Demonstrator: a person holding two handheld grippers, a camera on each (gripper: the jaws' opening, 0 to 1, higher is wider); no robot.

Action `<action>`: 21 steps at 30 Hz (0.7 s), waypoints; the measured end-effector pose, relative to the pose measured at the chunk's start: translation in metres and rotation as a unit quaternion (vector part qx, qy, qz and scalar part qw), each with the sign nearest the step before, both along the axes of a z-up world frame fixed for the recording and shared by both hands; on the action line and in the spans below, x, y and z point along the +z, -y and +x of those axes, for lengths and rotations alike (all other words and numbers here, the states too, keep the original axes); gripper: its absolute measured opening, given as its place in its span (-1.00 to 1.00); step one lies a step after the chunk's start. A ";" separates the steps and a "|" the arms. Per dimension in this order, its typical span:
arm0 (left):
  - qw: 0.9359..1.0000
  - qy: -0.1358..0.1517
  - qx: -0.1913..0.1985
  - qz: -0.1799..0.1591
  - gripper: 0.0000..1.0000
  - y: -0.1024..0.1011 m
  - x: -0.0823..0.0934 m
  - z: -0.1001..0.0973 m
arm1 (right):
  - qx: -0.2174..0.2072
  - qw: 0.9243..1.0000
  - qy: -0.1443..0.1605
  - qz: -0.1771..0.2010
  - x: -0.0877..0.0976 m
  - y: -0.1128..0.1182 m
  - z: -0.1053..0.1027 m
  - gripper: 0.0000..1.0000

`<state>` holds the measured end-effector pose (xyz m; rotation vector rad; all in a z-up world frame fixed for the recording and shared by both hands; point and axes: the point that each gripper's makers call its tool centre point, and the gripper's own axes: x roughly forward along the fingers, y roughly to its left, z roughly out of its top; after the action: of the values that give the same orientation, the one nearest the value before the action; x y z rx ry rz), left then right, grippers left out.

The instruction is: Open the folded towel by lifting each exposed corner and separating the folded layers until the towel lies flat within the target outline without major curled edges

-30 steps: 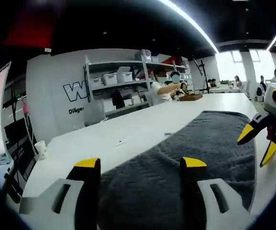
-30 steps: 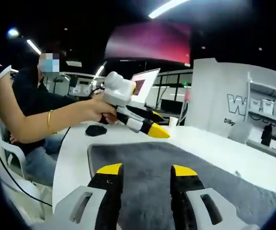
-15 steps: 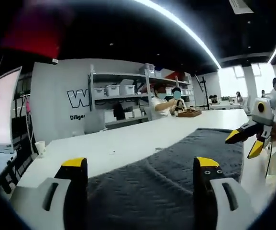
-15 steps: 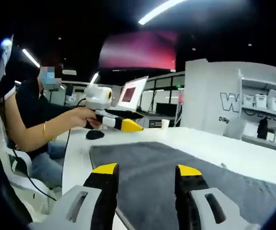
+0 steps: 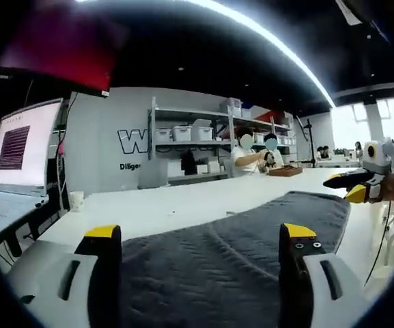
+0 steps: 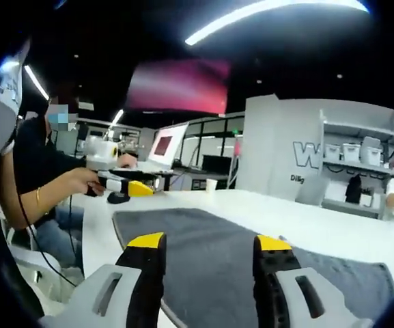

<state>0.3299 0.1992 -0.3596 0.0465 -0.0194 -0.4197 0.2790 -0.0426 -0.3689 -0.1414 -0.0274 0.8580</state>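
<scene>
A dark grey towel [image 5: 237, 253] lies spread on a white table [image 5: 183, 205], with a soft ridge running across its middle. My left gripper [image 5: 201, 236] hovers low over one end of it, open, nothing between its yellow-tipped fingers. The right gripper [image 5: 347, 188] shows at the towel's far end, held in a hand. In the right gripper view the towel [image 6: 203, 222] stretches away flat. My right gripper [image 6: 209, 243] stands open just above its near end, with nothing gripped. The left gripper [image 6: 132, 188] hangs past the towel's far left corner, held by a seated person.
A paper cup [image 5: 76, 200] stands near the table's edge by a screen [image 5: 26, 147]. A black mouse [image 6: 118, 198] lies beside the towel's corner. Shelves with boxes [image 5: 197, 137] and seated people [image 5: 248, 154] are behind the table. A white chair [image 6: 26, 260] stands at the left.
Both grippers have drawn apart toward opposite ends of the towel and dropped lower. The towel itself has not moved. Both stay open.
</scene>
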 end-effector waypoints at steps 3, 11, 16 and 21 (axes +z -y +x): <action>1.000 0.004 0.004 -0.002 0.89 -0.001 0.003 -0.005 | -0.015 1.000 -0.004 -0.006 -0.002 0.011 0.002 0.01; 1.000 0.006 -0.001 0.004 0.87 0.008 0.005 -0.017 | -0.043 0.999 0.001 0.000 0.004 0.039 0.002 0.05; 1.000 0.010 0.014 -0.015 0.89 0.004 0.005 -0.016 | -0.054 0.998 -0.006 -0.018 -0.003 0.061 -0.002 0.06; 1.000 0.000 0.001 -0.005 0.92 0.011 -0.001 -0.022 | -0.071 0.997 0.000 -0.022 -0.001 0.085 -0.006 0.10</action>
<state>0.3083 0.1878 -0.3607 0.0370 -0.0216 -0.4170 0.2727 -0.1272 -0.3702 -0.1819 0.0018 0.7177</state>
